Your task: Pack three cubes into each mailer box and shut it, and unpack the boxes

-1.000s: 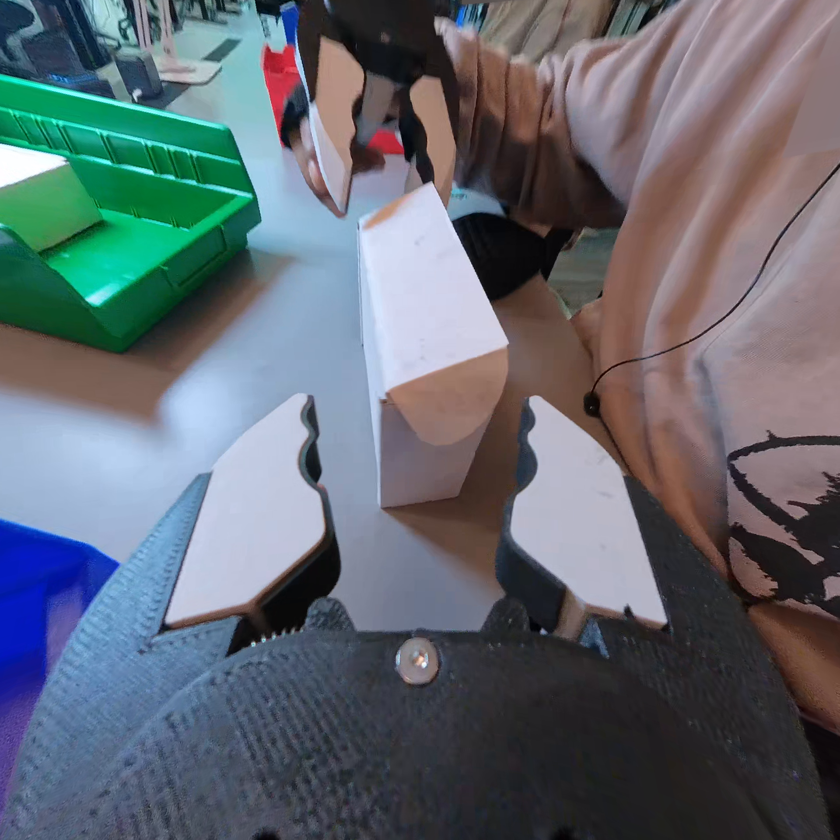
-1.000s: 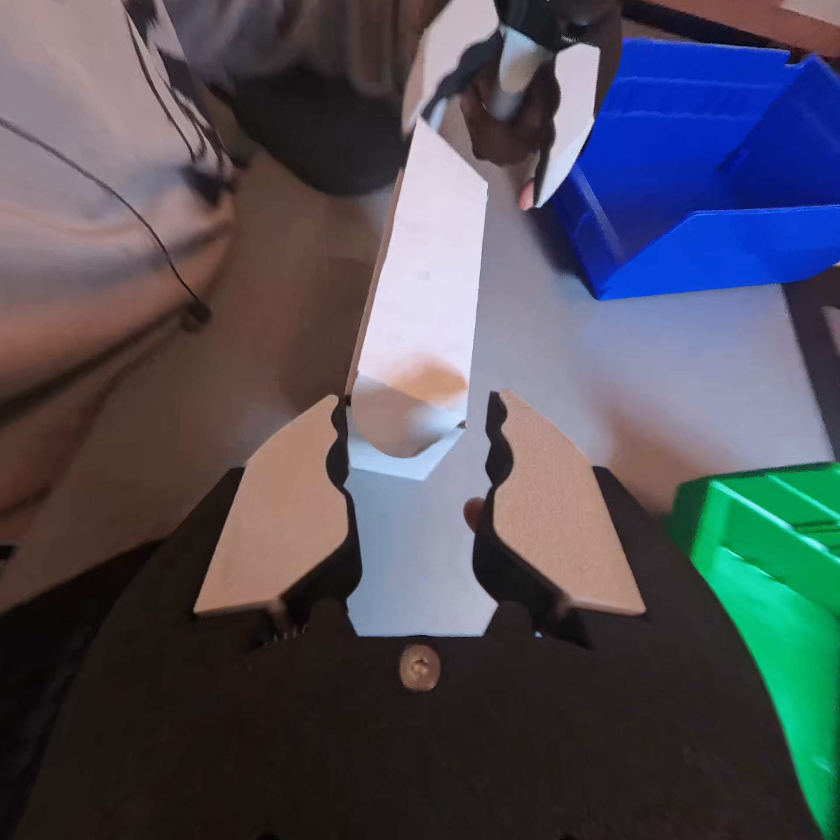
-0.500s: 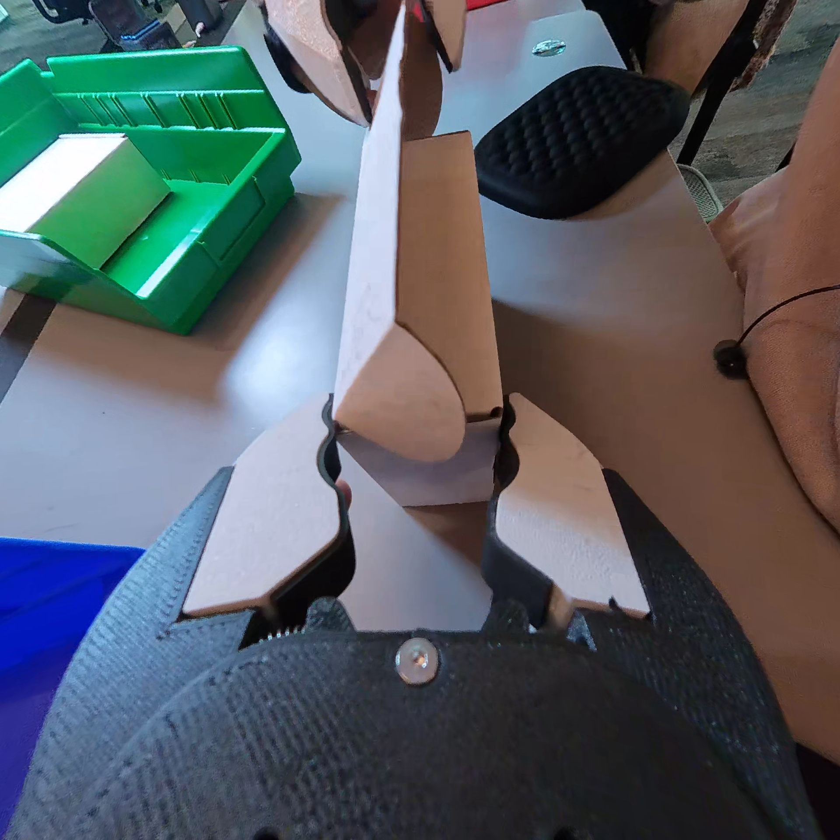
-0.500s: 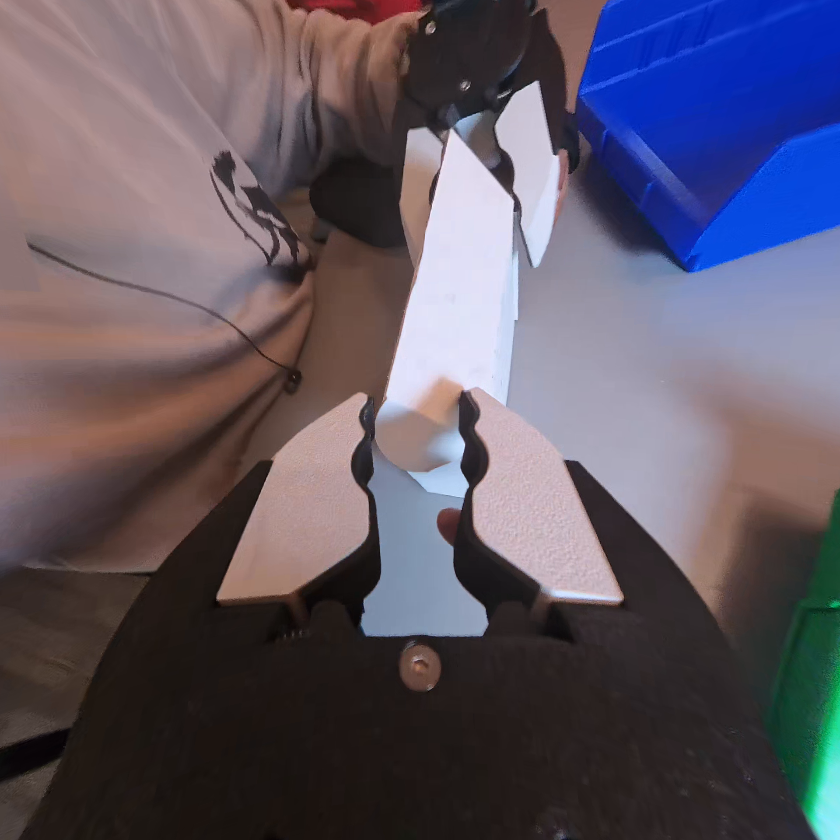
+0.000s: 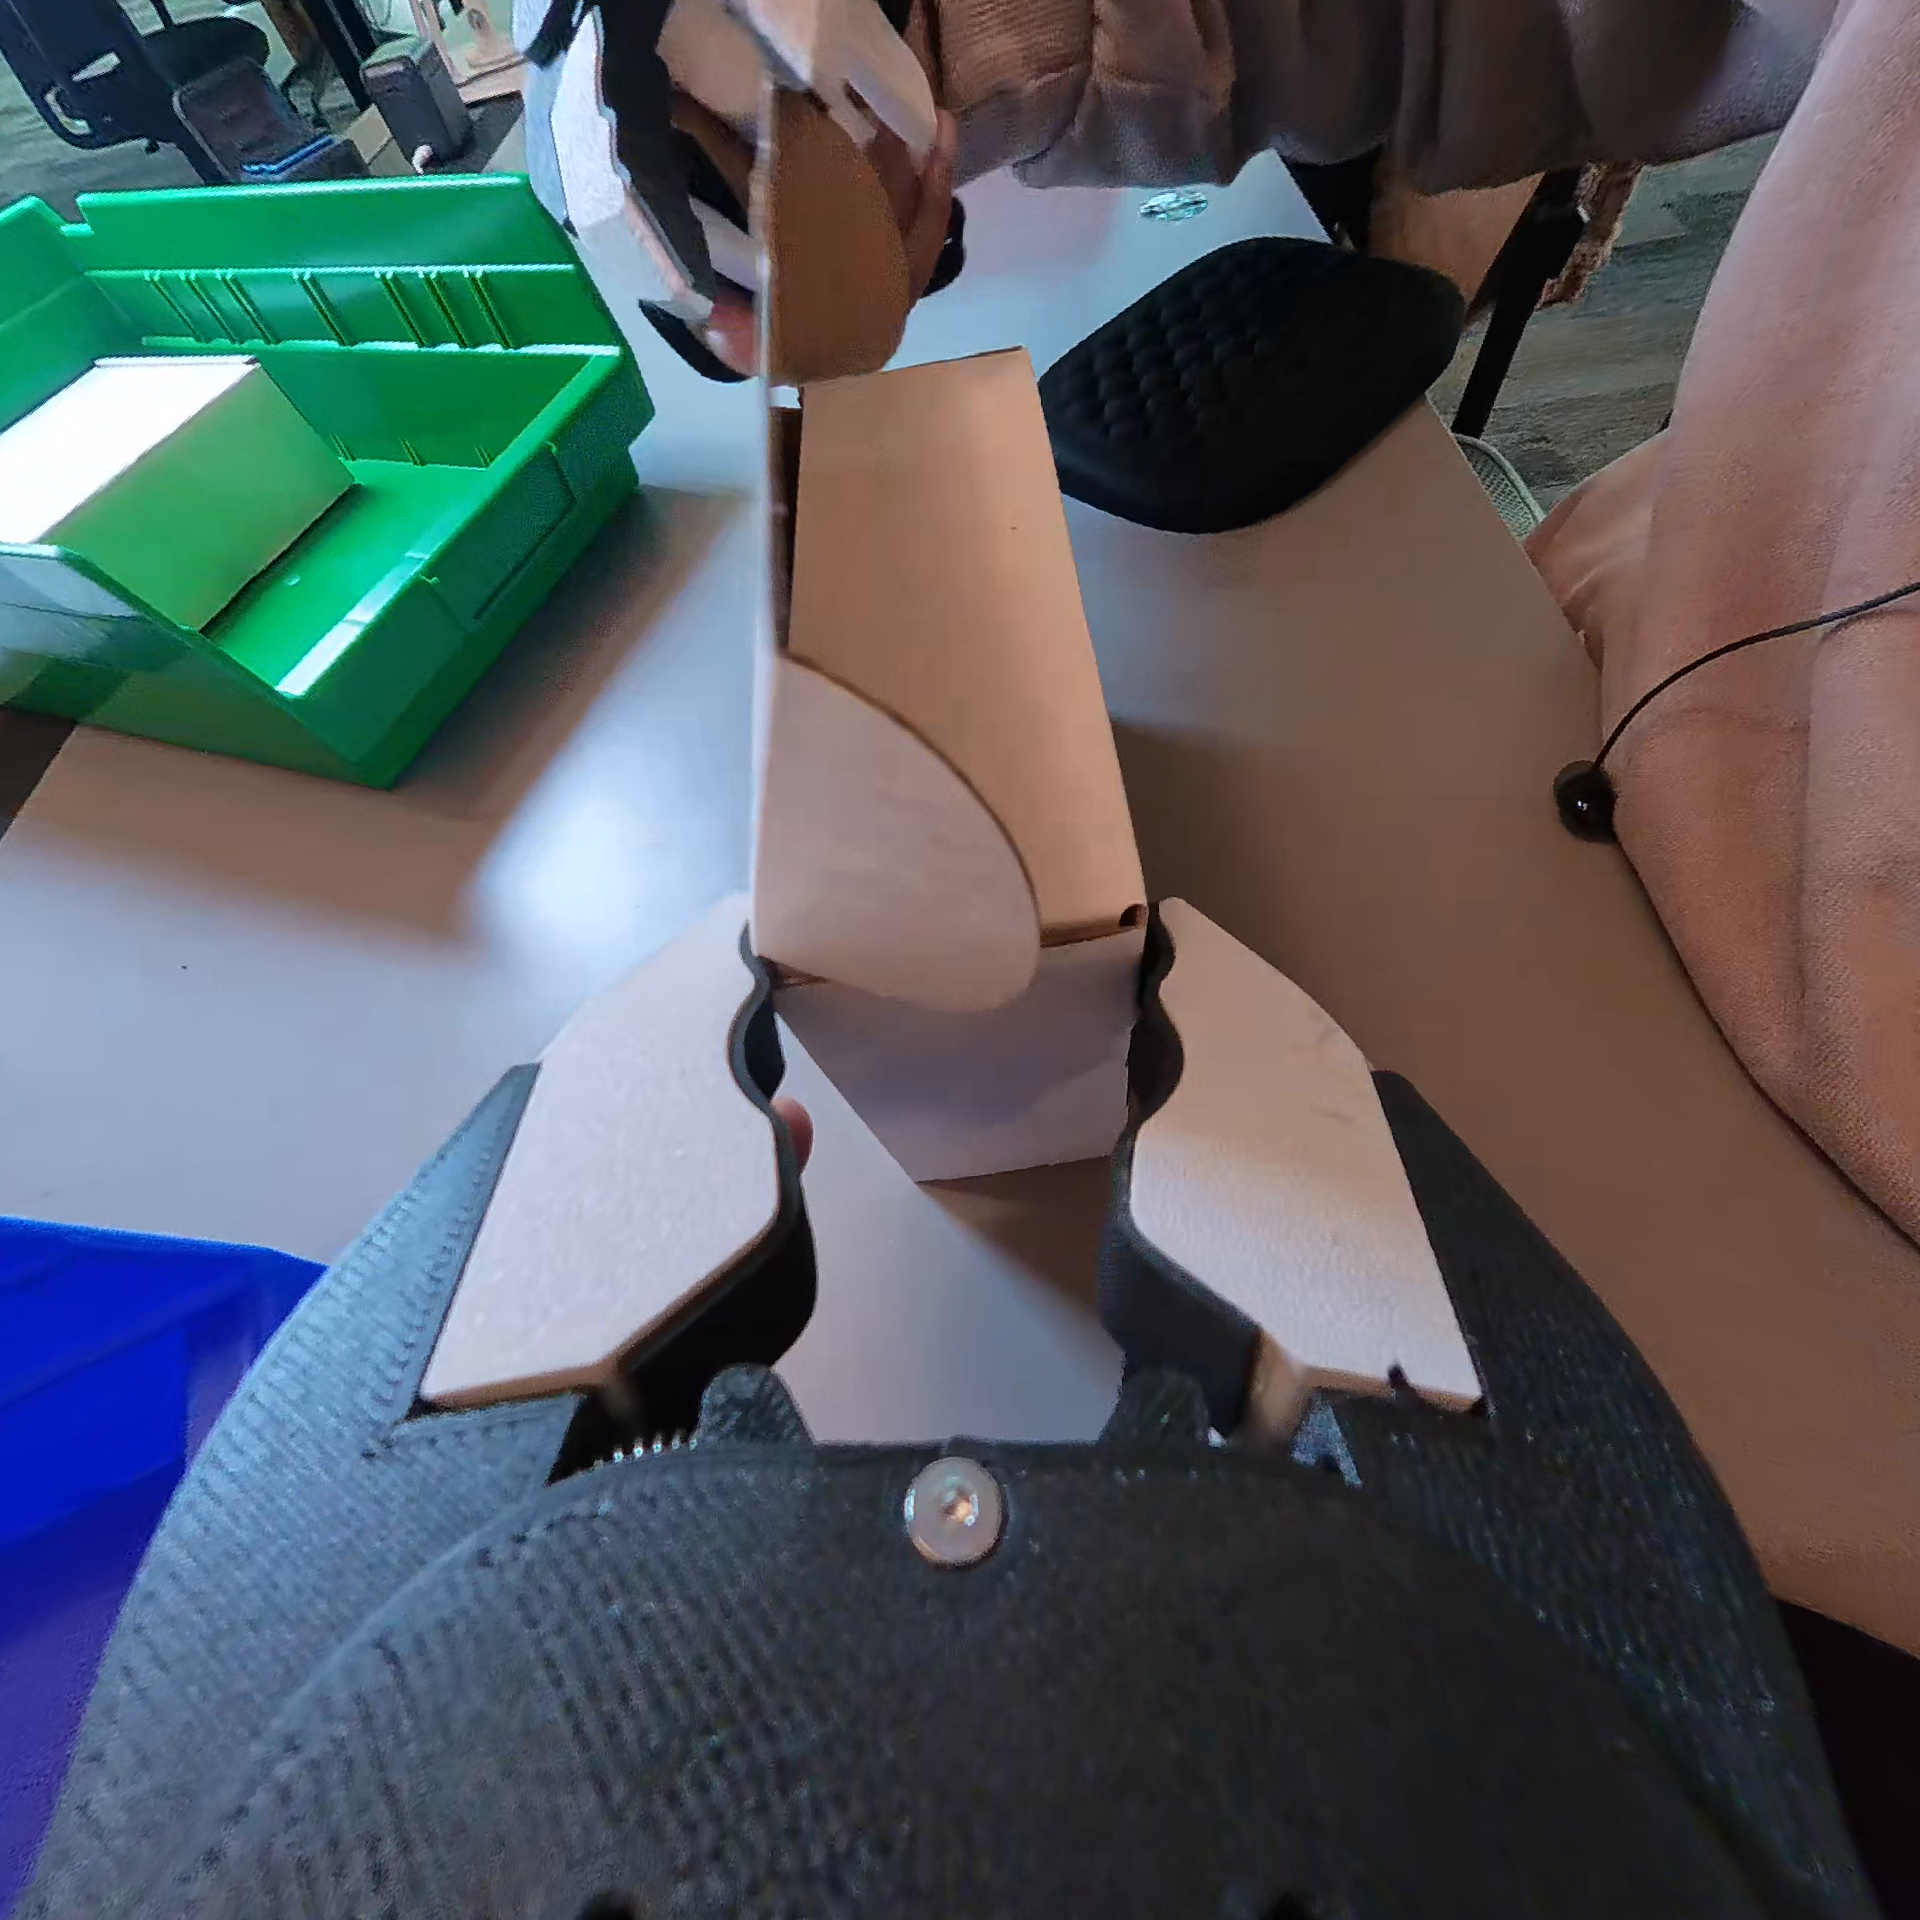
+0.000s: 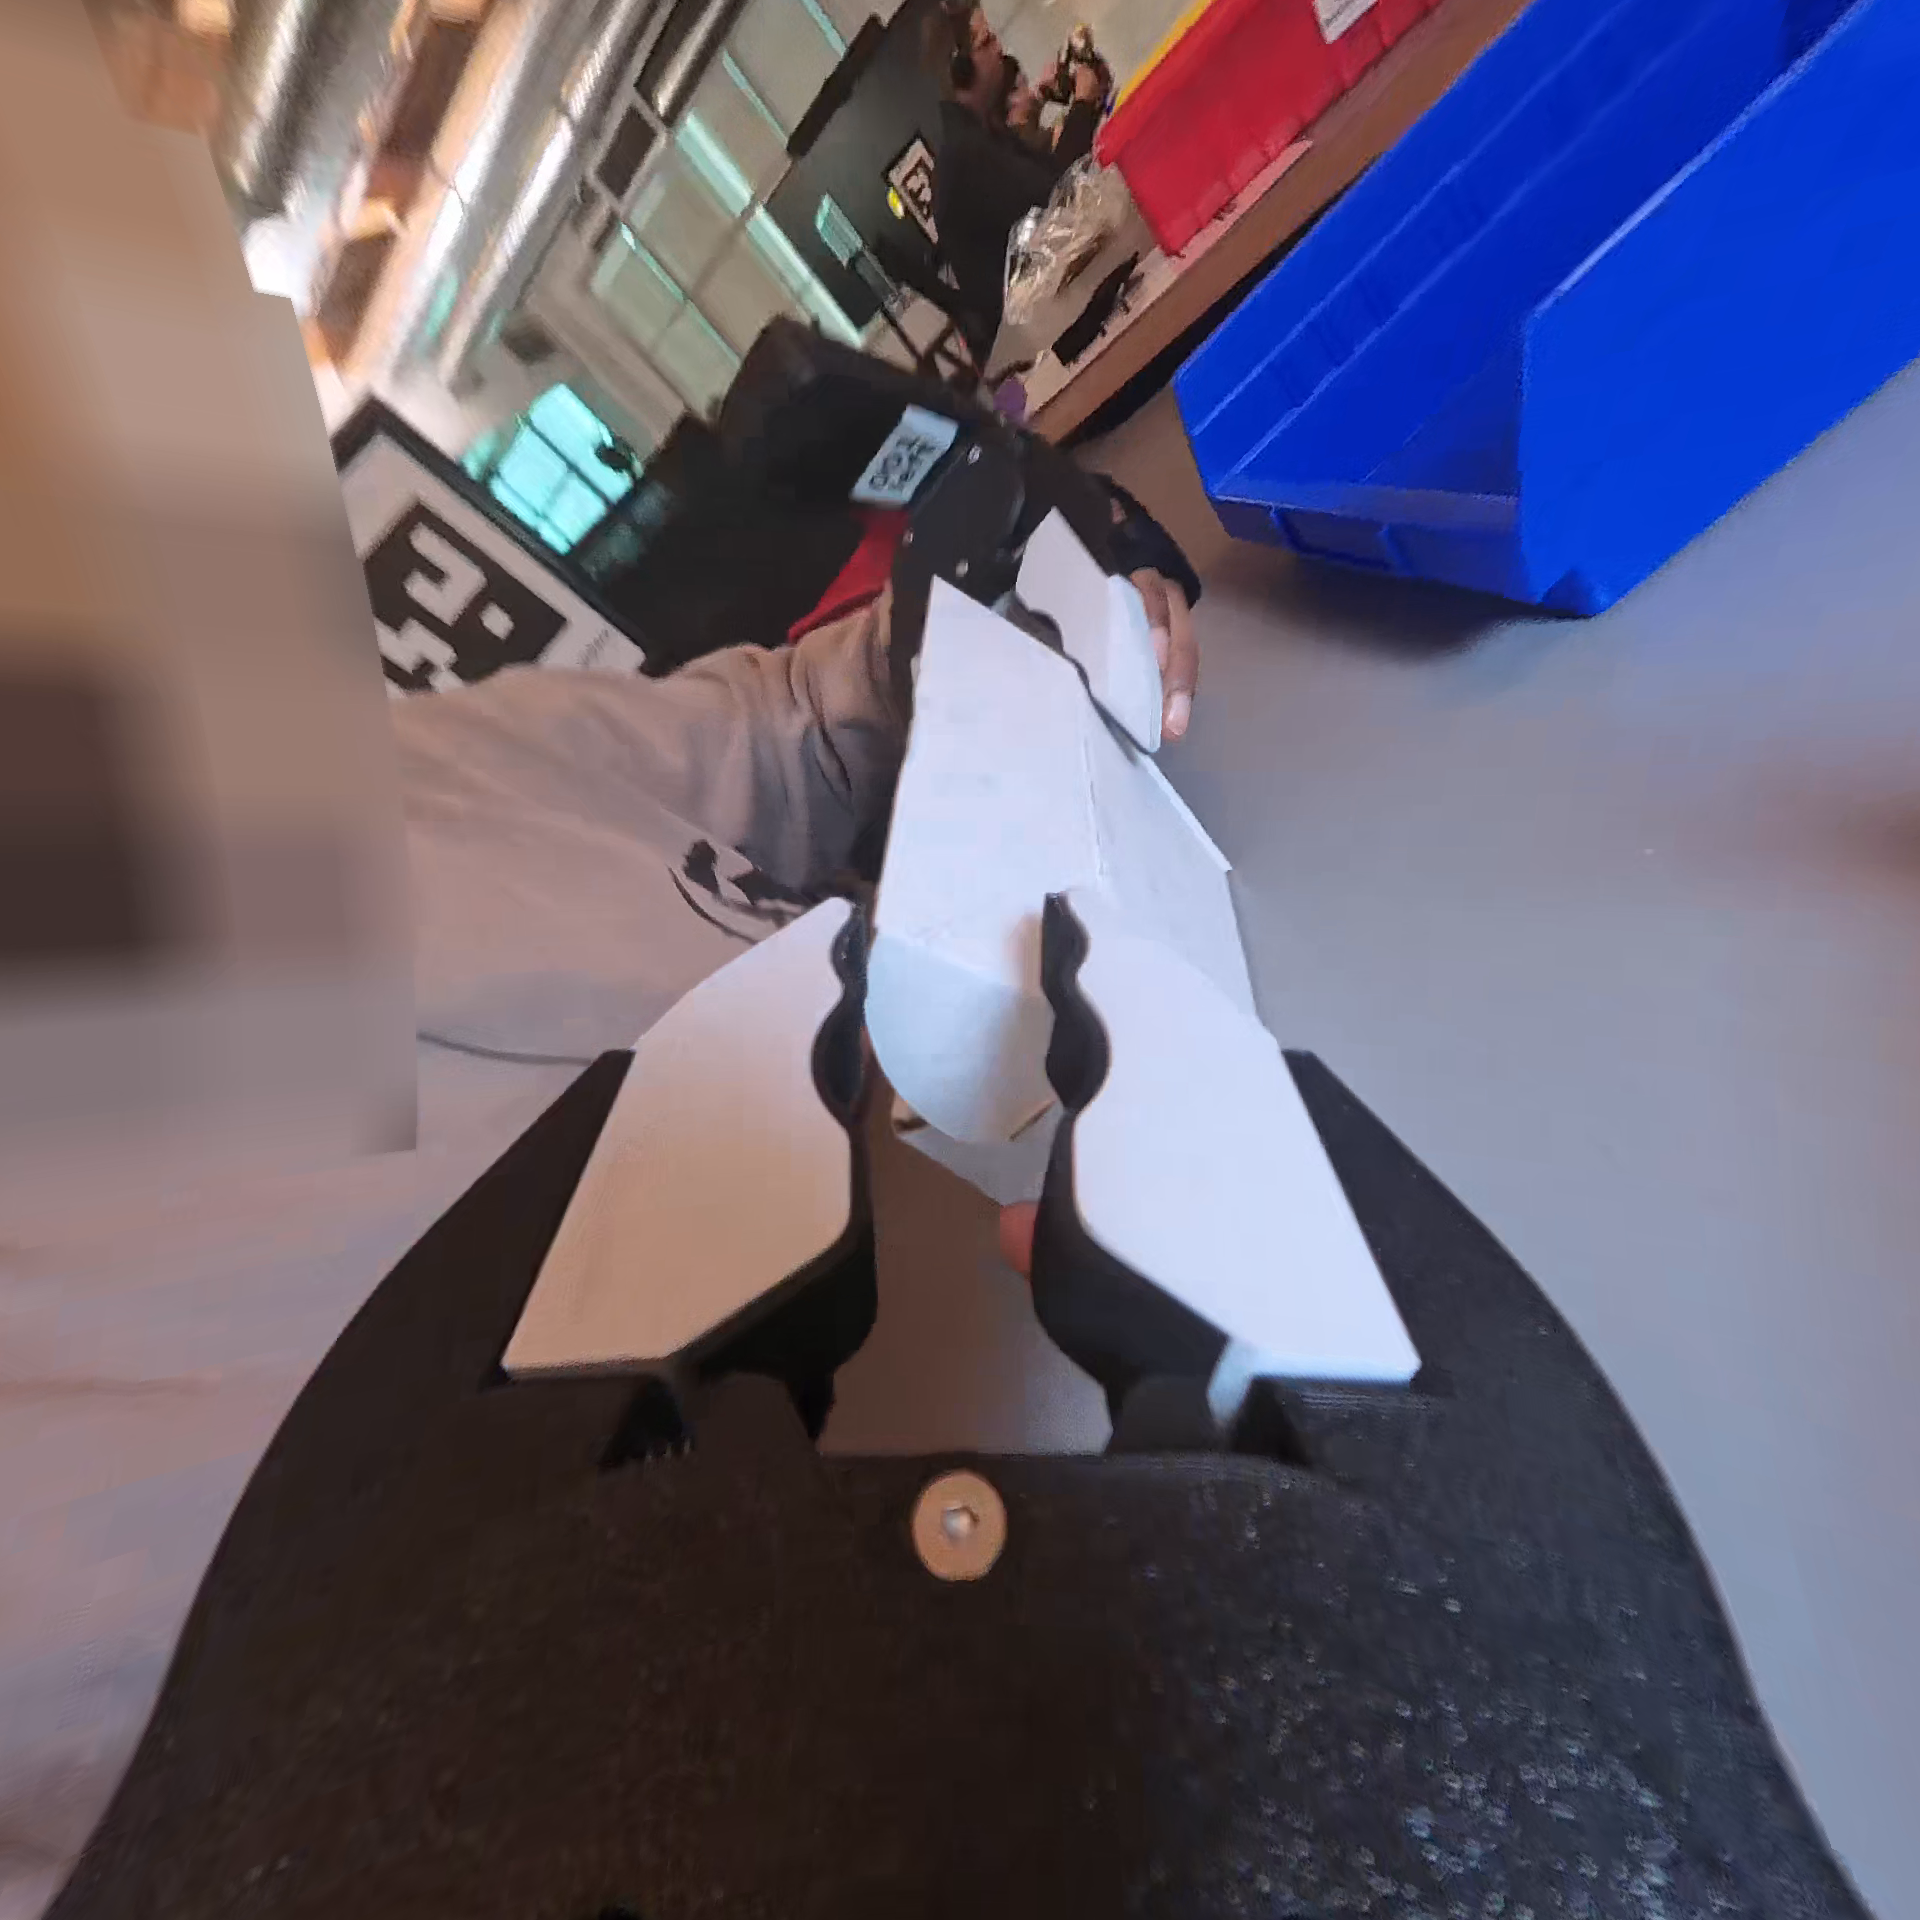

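White cardboard mailer box [image 5: 966, 1049] sits on the grey table [image 5: 312, 987], your left gripper [image 5: 951, 997] clamped across its near end, your right gripper [image 6: 951, 997] pinching its raised lid flap [image 6: 961, 1039].

A second ago my left gripper [image 5: 951, 1023] hangs open short of the box [image 5: 966, 1081]; now it clamps the near end. My right gripper [image 6: 951, 1023] pinches the lid flap [image 6: 951, 1049], and the lid [image 5: 764, 520] stands swung up, brown inside showing.
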`<state>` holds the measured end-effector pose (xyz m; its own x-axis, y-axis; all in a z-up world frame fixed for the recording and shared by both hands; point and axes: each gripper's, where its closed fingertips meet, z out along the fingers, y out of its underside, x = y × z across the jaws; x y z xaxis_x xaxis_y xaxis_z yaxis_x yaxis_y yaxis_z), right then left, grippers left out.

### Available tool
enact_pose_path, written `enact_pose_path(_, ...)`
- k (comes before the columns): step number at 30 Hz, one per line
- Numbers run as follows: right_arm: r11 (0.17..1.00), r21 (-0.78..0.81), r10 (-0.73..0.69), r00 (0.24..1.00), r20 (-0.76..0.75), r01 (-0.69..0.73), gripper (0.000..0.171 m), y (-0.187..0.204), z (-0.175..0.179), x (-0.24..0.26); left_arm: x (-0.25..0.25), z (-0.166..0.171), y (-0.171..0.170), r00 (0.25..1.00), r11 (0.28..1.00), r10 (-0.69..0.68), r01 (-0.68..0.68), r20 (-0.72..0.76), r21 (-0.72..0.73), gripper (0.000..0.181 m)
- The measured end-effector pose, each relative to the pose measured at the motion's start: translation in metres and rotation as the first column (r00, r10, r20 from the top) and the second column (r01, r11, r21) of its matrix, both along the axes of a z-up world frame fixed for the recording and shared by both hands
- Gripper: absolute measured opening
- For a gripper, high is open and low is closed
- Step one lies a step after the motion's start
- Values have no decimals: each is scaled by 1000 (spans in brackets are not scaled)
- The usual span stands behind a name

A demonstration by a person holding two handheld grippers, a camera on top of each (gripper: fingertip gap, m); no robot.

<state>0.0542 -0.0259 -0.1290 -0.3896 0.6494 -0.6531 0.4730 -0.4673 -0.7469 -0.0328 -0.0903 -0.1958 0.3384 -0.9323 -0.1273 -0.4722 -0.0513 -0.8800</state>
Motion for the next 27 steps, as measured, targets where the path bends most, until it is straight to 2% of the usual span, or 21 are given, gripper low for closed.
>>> enact_pose_path(3, 972, 231, 72, 990, -118, -43, 41, -5, -2, 11, 1, 0, -1, 1000, 1000, -27, 27, 9, -8, 66)
enact_pose_path(6, 943, 316, 161, 973, -166, -102, 41, -5, -1, 18, 0, 1, 0, 999, 999, -38, 38, 22, -21, 66)
enact_pose_path(11, 829, 525, 289, 952, -102, -195, 45, -15, -21, 16, 0, 1, -2, 997, 997, -71, 71, 34, -26, 65)
enact_pose_path(14, 792, 561, 345, 935, -81, -243, 37, -21, -19, 14, 0, 0, -2, 997, 997, -75, 76, 24, -35, 65)
enact_pose_path(17, 841, 475, 334, 939, -80, -259, 34, -21, -12, 9, -4, 0, -1, 999, 998, -51, 50, -2, -37, 65)
enact_pose_path(20, 922, 287, 291, 954, -70, -260, 33, -15, -4, 6, -4, -1, 0, 999, 999, -28, 28, -19, -21, 65)
enact_pose_path(24, 965, 78, 256, 964, -74, -251, 32, -13, -1, 3, -5, -2, 1, 998, 999, 0, -2, -65, -32, 66)
enact_pose_path(27, 971, 67, 236, 969, -74, -232, 33, -9, -6, 6, -5, -3, 2, 998, 999, 12, -15, -69, -44, 66)
